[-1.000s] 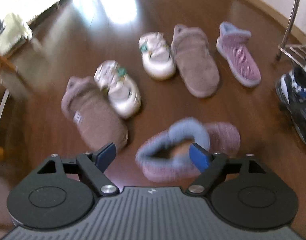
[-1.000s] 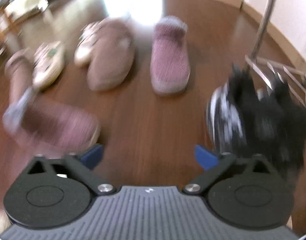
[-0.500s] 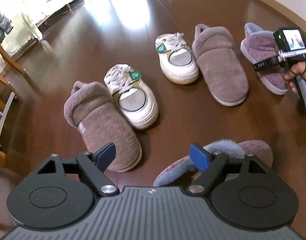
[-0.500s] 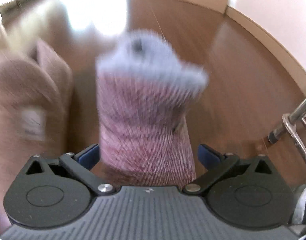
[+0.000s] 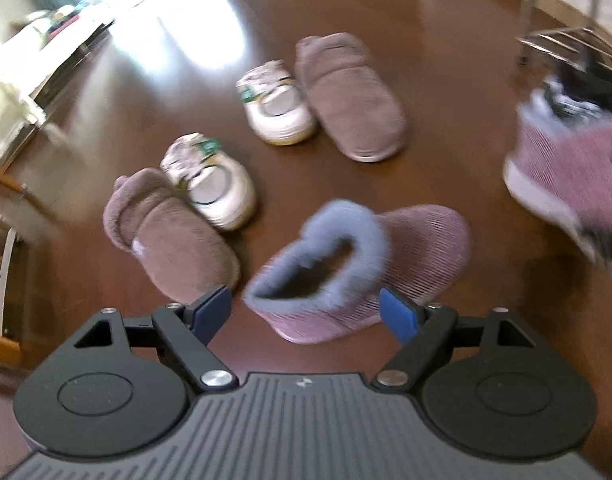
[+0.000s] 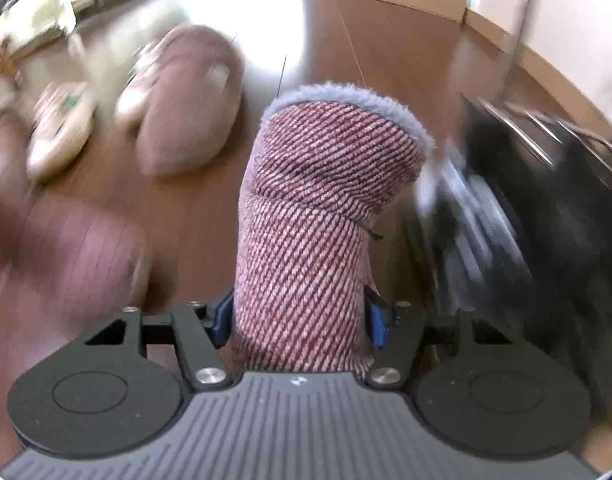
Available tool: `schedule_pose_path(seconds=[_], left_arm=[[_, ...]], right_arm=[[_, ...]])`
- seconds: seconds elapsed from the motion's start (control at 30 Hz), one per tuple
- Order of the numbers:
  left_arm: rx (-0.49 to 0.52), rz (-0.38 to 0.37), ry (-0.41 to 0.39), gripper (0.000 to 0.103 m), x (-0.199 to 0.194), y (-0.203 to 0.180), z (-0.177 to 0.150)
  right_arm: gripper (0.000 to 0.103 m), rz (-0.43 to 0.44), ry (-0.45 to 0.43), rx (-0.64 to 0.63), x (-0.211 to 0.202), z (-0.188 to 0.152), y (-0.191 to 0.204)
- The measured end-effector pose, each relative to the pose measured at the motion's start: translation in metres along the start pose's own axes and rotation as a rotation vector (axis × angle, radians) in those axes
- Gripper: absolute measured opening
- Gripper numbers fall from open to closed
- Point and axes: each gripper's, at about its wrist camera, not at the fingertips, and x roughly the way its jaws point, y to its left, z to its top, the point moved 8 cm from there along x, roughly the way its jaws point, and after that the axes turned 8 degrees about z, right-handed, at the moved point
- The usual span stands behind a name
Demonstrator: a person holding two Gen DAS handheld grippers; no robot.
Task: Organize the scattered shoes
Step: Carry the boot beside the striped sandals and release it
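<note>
Risked slipping: right tool (image 6: 297,318) had just closed onto the pink slipper (image 6: 306,216) at frame centre, clamping only soft knit (lifted, seemingly). Left tool (image 5: 305,310), wide open and empty, hovered over its mate (image 5: 362,268), lower centre on the floor (image 5: 446,60). Half a second before, pads stood clear of that slipper.

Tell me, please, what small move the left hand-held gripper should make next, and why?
Probably ease forward and down over the pink slipper on the floor: the left hand-held gripper is open just short of it, while the right hand-held gripper grips its mate.
</note>
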Motion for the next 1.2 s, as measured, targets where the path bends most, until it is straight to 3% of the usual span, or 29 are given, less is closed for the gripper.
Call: schedule_pose_path(seconds=[0.07,0.17,0.27,0.33,0.43,0.63,0.7,0.73,0.83,0.93,1.03,1.2], left_arm=[[0.040,-0.033,0.016,0.083,-0.018,-0.027,-0.006],[0.093,-0.049,0.015,0.083,-0.037,-0.062,-0.009],[0.171,-0.023,-0.018,0.083,-0.052,-0.088,-0.011],[0.210,0.003,-0.034,0.084,-0.060,-0.099,-0.011],[0.198,0.007,-0.048,0.084,-0.066,-0.102,-0.008],[0.181,-0.005,-0.059,0.084,-0.073,-0.108,-0.002],[0.184,-0.011,-0.057,0.084,-0.072,-0.110,-0.003],[0.183,-0.013,-0.053,0.084,-0.071,-0.109,-0.004],[0.175,-0.017,-0.042,0.084,-0.070,-0.108,-0.009],[0.161,-0.021,-0.029,0.084,-0.067,-0.103,-0.013],[0.161,-0.020,-0.026,0.084,-0.067,-0.102,-0.016],[0.168,-0.022,-0.022,0.084,-0.066,-0.106,-0.018]], right_arm=[[0.061,-0.077,0.059,-0.027,-0.039,-0.078,0.001],[0.068,-0.139,0.187,-0.015,-0.066,-0.157,-0.002],[0.080,-0.133,0.204,-0.052,-0.085,-0.187,0.000],[0.089,-0.133,0.187,-0.066,-0.095,-0.189,0.000],[0.092,-0.123,0.144,-0.074,-0.109,-0.177,-0.003],[0.096,-0.102,0.137,-0.114,-0.087,-0.166,0.003],[0.085,-0.120,0.133,-0.150,-0.076,-0.165,0.005],[0.071,-0.143,0.130,-0.164,-0.071,-0.167,0.006],[0.062,-0.185,0.067,-0.138,-0.067,-0.164,0.006],[0.060,-0.262,0.017,-0.071,-0.066,-0.160,-0.008],[0.060,-0.319,0.022,-0.011,-0.064,-0.153,-0.030],[0.059,-0.310,0.049,-0.046,-0.068,-0.155,-0.040]])
